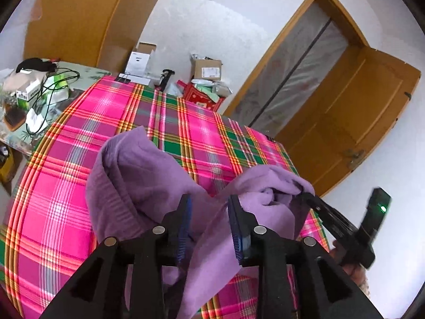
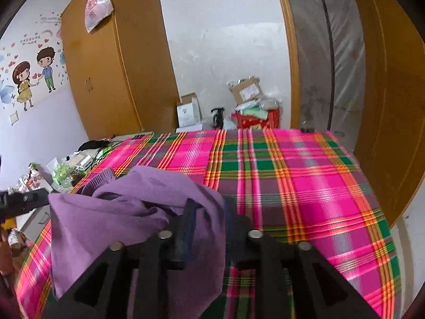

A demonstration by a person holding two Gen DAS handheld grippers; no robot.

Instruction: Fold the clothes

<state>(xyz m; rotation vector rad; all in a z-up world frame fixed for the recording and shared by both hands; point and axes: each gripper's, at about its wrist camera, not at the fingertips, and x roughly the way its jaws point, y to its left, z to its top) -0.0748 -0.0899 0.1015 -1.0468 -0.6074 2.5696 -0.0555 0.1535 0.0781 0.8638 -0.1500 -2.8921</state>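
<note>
A purple knit garment (image 1: pixel 138 175) hangs bunched above the pink and green plaid cloth (image 1: pixel 63 186) that covers the table. My left gripper (image 1: pixel 208 210) has its jaws a little apart with a fold of the garment draped between the blue pads. The right gripper shows at the right of this view (image 1: pixel 308 195), pinching another part of the garment. In the right wrist view the garment (image 2: pixel 127 212) is gathered over my right gripper (image 2: pixel 209 212), which is shut on a fold of it. The left gripper shows at the left edge (image 2: pixel 24 202).
A side table (image 1: pixel 16 133) at the left holds boxes, cables and a black object. Cardboard boxes (image 1: pixel 207 71) and a red bag (image 1: pixel 202 97) stand by the far wall. A wooden wardrobe (image 2: pixel 111 74) and an open door (image 1: pixel 353 111) border the room.
</note>
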